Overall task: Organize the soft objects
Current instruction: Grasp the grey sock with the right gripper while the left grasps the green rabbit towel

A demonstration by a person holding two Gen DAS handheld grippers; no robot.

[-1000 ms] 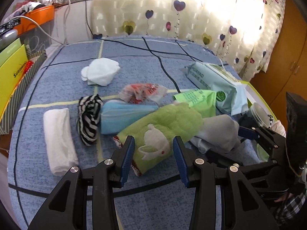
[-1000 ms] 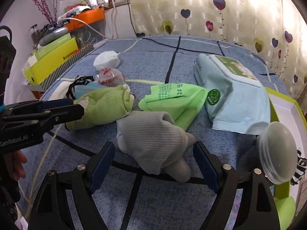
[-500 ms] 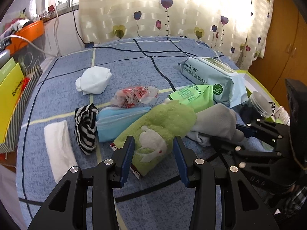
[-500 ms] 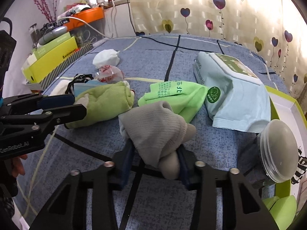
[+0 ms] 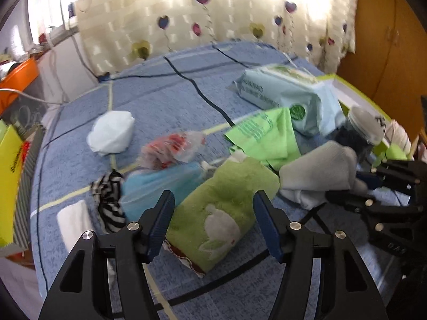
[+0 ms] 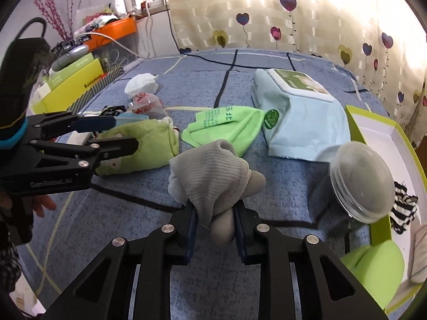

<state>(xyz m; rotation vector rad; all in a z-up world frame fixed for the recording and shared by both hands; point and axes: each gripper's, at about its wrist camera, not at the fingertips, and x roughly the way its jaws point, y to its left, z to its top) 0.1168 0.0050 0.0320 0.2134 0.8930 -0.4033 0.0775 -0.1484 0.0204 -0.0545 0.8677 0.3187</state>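
Blue bedding carries our clutter. At left, our left gripper hangs with jaws wide apart, straddling the green rabbit towel; a striped sock and blue pouch lie beside it. Rightward, our right gripper is clamped on the grey sock, with a green cloth, wipes pack and jar beyond.

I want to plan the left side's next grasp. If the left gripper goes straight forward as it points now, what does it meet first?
Probably the green terry towel with a white rabbit: it lies between the open fingers of the left gripper, directly ahead, though depth is unclear.
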